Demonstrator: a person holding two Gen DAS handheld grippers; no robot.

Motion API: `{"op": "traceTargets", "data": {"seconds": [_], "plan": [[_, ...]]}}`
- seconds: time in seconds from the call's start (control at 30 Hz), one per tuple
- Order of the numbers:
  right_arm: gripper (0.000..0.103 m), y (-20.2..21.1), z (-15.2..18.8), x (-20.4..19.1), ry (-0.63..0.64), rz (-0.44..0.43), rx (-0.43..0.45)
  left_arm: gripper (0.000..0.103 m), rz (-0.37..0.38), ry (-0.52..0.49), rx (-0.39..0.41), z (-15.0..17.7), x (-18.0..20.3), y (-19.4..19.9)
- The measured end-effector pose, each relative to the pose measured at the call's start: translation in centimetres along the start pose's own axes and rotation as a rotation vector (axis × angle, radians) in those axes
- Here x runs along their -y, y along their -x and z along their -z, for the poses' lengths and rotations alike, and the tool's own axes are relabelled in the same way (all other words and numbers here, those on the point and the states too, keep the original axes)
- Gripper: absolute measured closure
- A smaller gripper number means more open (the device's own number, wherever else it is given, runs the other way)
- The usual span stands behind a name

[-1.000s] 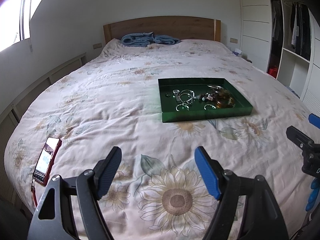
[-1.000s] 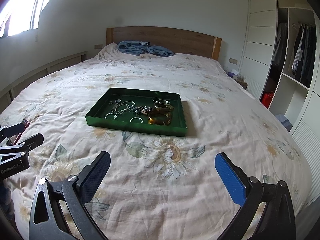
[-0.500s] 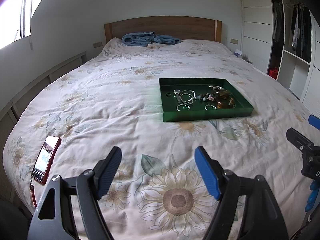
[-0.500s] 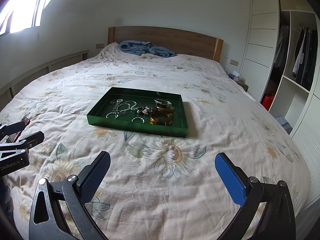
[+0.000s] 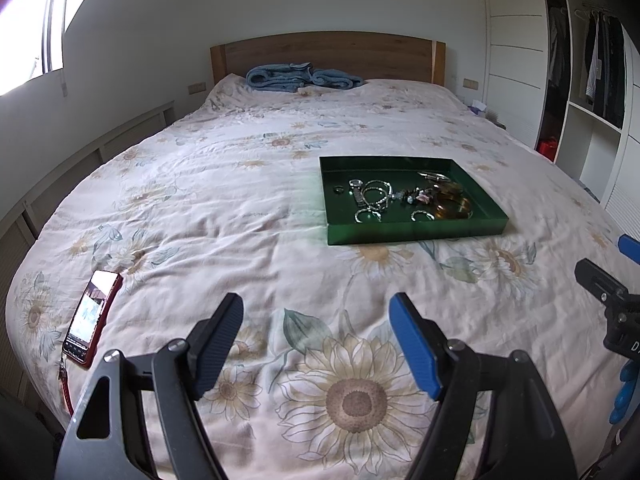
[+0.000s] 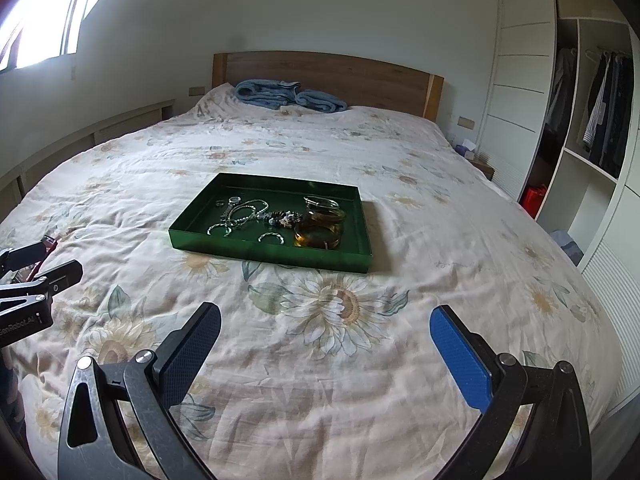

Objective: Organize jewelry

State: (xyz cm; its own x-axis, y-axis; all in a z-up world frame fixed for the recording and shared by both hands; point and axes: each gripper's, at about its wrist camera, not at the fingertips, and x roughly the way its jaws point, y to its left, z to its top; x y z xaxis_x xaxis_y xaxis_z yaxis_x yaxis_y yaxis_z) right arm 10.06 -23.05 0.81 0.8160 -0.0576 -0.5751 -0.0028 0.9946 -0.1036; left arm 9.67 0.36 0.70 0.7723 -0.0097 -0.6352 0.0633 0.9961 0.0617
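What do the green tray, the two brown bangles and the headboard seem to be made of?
Green tray: glossy, thin straight walls, likely painted metal or plastic.
Brown bangles: translucent amber with a shine, probably resin or glass.
Headboard: matte brown with visible grain, apparently wood or wood veneer.

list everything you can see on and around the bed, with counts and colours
tray: 1, green, middle of the bed
jewelry: a tangled pile, silver chains and rings, amber bangles, in the tray
phone: 1, red case, left near edge of the bed
blanket: 1, blue, bunched at the headboard
bedspread: 1, cream with sunflowers
headboard: 1, wooden
wardrobe: 1, white, open, right of the bed
left gripper: 1, black and blue fingers, open, empty
right gripper: 1, same, open, empty
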Motion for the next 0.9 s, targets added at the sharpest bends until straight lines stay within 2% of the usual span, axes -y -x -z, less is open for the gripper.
{"op": "traceTargets", "data": {"seconds": [0.9], "plan": [[0.000,-1.2,0.4,2.4,-0.034,0.026,-0.020,0.029,-0.013,0.000,-0.019,0.2,0.0,-0.8]]}}
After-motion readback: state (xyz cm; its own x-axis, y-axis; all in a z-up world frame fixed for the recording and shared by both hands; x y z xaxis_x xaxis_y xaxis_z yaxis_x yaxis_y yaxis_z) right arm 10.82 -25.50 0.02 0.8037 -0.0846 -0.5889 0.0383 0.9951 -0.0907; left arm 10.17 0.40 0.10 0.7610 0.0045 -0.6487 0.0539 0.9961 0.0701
